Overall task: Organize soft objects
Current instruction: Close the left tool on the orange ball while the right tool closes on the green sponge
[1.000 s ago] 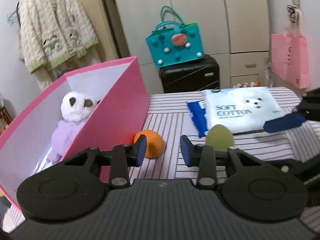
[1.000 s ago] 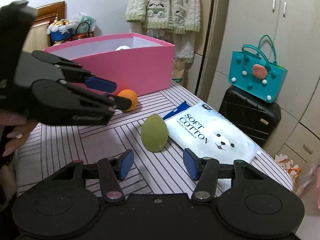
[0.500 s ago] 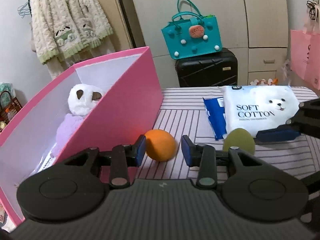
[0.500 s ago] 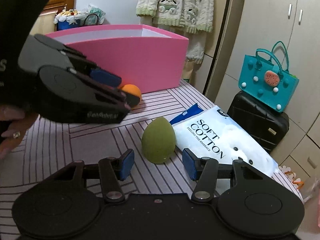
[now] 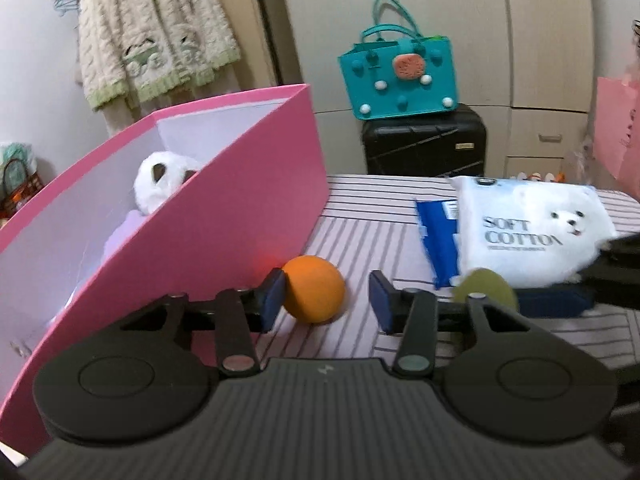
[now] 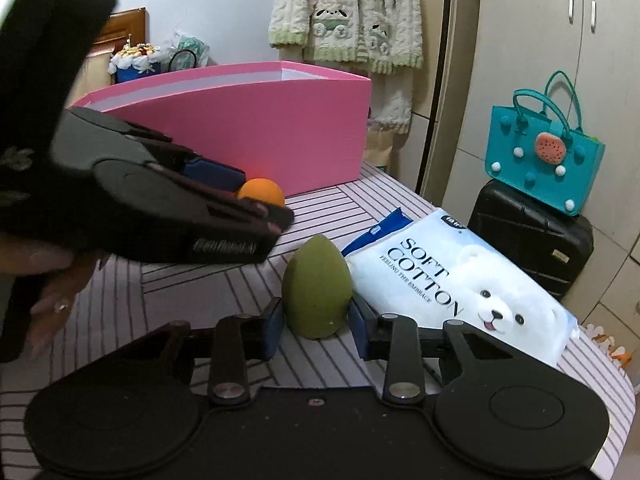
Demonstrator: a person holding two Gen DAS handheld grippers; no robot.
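**Both grippers closing in on the loose soft things beside the pink box**

The biggest thing I have in view is the pink box [image 5: 224,216], open at the top with white inner walls, standing on the striped counter [image 5: 360,216]. Inside it I can see a white plush toy [image 5: 160,180] with dark eye patches and a pale purple body, leaning against the far wall; the near wall hides the rest of what the box holds.

Next in size is the pack of cotton tissues [image 6: 460,280], lying flat on the counter to the right of the box. It is white and blue, printed with "SOFT COTTON" and a white puppy face.

The green sponge [image 6: 318,288] is egg-shaped, matte olive, and stands upright on its broad end just beside the pack's near corner. My right gripper [image 6: 316,330] is partly closed around it, with one blue pad at each side of its base; I cannot tell whether the pads touch it.

The orange ball [image 5: 314,294] is round and smooth, resting on the counter close against the box's outer wall. My left gripper [image 5: 328,300] is open wide, its left pad right at the ball's side and its right pad apart from it, so it holds nothing.
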